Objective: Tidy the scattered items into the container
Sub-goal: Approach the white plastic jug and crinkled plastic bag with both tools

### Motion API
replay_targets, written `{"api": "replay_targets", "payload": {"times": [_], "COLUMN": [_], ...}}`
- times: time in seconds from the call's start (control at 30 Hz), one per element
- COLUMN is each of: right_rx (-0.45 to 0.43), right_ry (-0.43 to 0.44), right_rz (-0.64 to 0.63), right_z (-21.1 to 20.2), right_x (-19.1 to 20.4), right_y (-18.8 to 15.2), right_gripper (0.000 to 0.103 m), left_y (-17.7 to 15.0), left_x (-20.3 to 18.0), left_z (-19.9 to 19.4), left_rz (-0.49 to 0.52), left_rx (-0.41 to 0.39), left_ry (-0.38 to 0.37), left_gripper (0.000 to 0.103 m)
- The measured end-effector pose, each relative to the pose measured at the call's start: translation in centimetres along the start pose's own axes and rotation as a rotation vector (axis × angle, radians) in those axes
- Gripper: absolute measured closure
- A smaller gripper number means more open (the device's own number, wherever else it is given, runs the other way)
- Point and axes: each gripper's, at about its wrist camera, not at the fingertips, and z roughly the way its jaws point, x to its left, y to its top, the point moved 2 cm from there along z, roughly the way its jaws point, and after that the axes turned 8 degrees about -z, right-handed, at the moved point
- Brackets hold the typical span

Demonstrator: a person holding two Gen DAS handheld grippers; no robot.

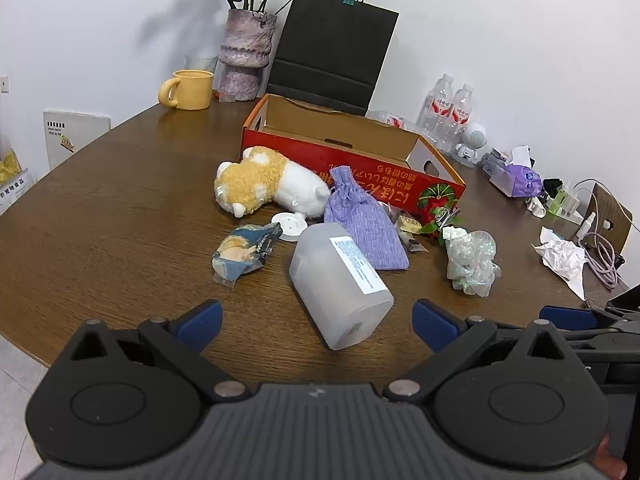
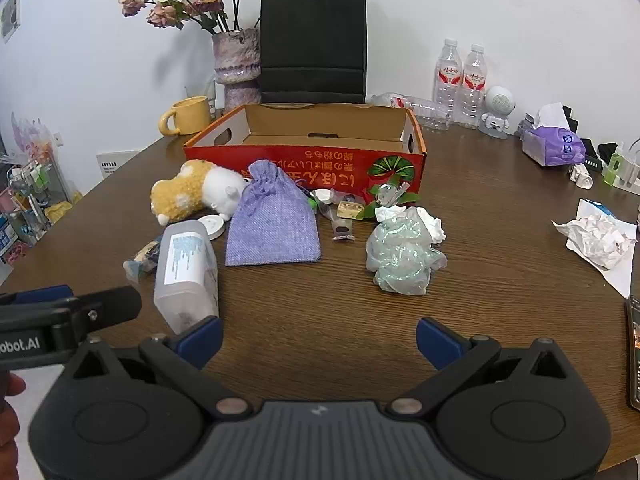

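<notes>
Right now the left hand-held gripper (image 1: 318,326) hangs over the near edge of the bench (image 1: 120,216) with its blue fingers spread wide; the base of the frosted bottle (image 1: 340,280), which lies on its side, sits between them with no pad touching it. Beside it, the right hand-held gripper (image 2: 319,342) is likewise spread apart over bare wood, gripping nothing. Further back stands the red box (image 2: 312,152), open and with nothing visible inside. In front of the box lie the scattered things: a plush toy (image 1: 264,180) against its wall, a purple pouch (image 2: 272,220), a white cap (image 1: 289,226), a snack packet (image 1: 244,250), a crumpled plastic wad (image 2: 402,254) and some small wrapped bits (image 2: 344,216).
</notes>
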Motion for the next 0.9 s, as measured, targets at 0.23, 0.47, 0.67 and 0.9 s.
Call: {"api": "replay_targets", "payload": {"times": [0.23,0.47,0.67,0.9], "right_rx": [0.004,0.004,0.009,0.010], "right_ry": [-0.001,-0.003,-0.002,-0.002], "right_rz": [0.000,-0.001,0.003,0.003], "right_z": [0.04,0.00,0.03,0.05], "right_x": [0.04,0.09,-0.04,-0.09], "right_y": [0.08,0.07,0.02,-0.01], "right_gripper": [0.000,0.000,0.000,0.000], "left_y": [0.06,-0.01,-0.08,-0.13], "left_x": [-0.04,-0.04,-0.18,-0.16], "left_z": [-0.03,-0.07,-0.05,0.00], "left_rz": [0.002,0.005,0.010,0.009], "left_rx": [0.001,0.000,0.003,0.005], "left_ry": [0.002,-0.001,0.000,-0.001], "left_gripper": [0.000,0.000,0.000,0.000]}}
